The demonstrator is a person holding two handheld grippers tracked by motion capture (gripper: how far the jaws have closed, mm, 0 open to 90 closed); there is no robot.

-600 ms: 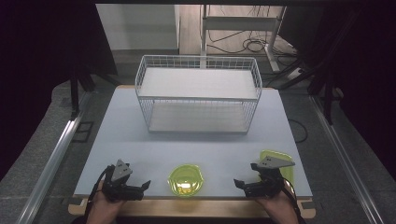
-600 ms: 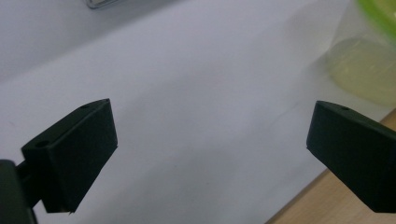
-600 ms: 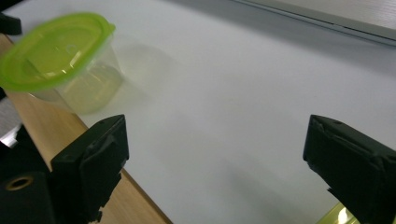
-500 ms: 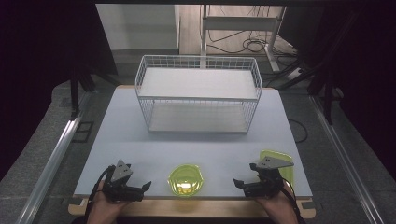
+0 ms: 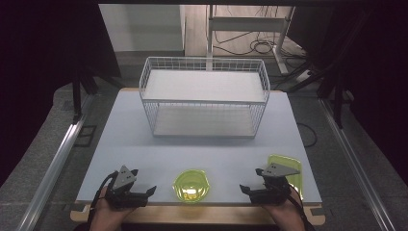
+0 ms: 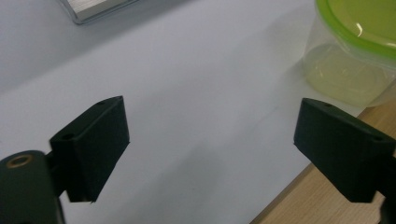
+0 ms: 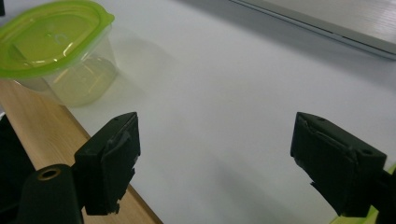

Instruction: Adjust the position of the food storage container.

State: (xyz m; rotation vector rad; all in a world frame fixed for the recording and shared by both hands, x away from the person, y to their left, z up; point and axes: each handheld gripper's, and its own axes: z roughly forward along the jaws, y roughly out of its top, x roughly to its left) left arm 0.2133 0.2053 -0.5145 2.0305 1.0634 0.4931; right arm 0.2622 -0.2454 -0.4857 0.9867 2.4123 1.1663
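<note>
A clear round tub with a lime-green lid point(image 5: 191, 185) sits at the table's near edge, midway between my two hands. My left gripper point(image 5: 150, 191) rests at the near left, open, jaws pointing right toward the tub, nothing between them. In the left gripper view the tub point(image 6: 357, 51) is at the upper right, apart from the gripper point(image 6: 212, 149). My right gripper point(image 5: 244, 188) rests at the near right, open and empty, pointing left. The right gripper view has the tub point(image 7: 60, 51) at the upper left, beyond the gripper point(image 7: 215, 163). A second green-lidded container point(image 5: 288, 169) lies just behind the right hand.
A white two-level wire basket rack point(image 5: 204, 98) stands at the back middle of the white table top point(image 5: 144, 144). A wooden strip point(image 5: 202, 214) edges the table's near side. Metal rails point(image 5: 53, 163) run along both sides of the table.
</note>
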